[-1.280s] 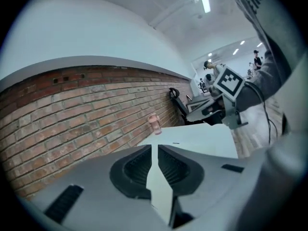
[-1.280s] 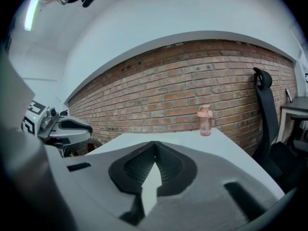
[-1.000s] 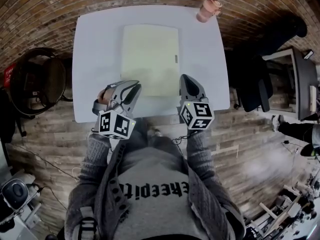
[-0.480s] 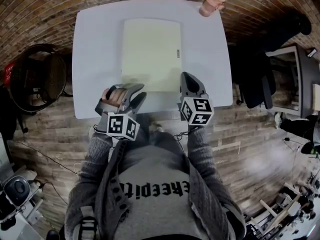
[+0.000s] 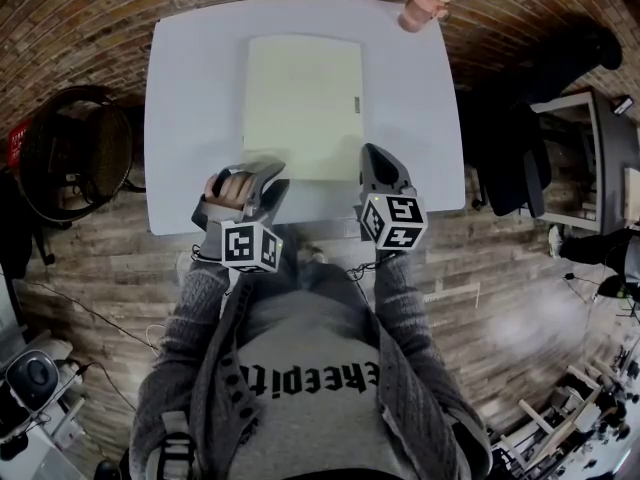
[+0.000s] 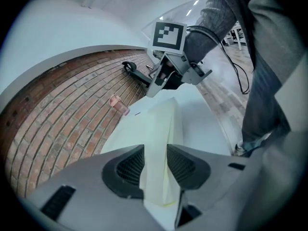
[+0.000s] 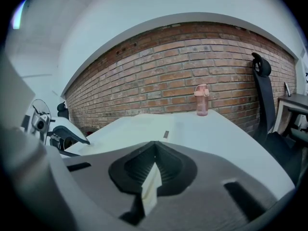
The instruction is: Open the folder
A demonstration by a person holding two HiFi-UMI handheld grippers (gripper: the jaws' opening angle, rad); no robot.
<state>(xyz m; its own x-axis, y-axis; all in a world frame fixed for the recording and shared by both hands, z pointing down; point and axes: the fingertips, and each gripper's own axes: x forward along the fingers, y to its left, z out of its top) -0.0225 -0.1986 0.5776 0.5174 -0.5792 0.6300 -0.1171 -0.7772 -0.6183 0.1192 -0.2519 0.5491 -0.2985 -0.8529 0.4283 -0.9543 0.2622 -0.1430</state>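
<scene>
A pale yellow folder [image 5: 303, 106] lies flat on the white table [image 5: 190, 88]. My right gripper [image 5: 372, 158] sits at the folder's near right corner. In the right gripper view it [image 7: 155, 153] is shut on a thin pale edge of the folder [image 7: 151, 186]. My left gripper [image 5: 262, 173] is at the near left corner. Its jaws have just been opening, and in the left gripper view they [image 6: 155, 163] stand apart, with the folder's corner [image 6: 161, 129] in the gap and no pad pressing on it. The right gripper [image 6: 166, 76] shows beyond it.
A pink bottle [image 5: 422, 10] stands at the table's far right corner, also visible as the bottle [image 7: 201, 100]. A round black chair [image 5: 75, 153] is left of the table and a black office chair [image 5: 520, 158] is to the right. The floor is brick and wood.
My left gripper has sunk toward the folder's near left corner, rolled, and its jaws have gone from shut to apart. The right gripper has kept its place and its grip.
</scene>
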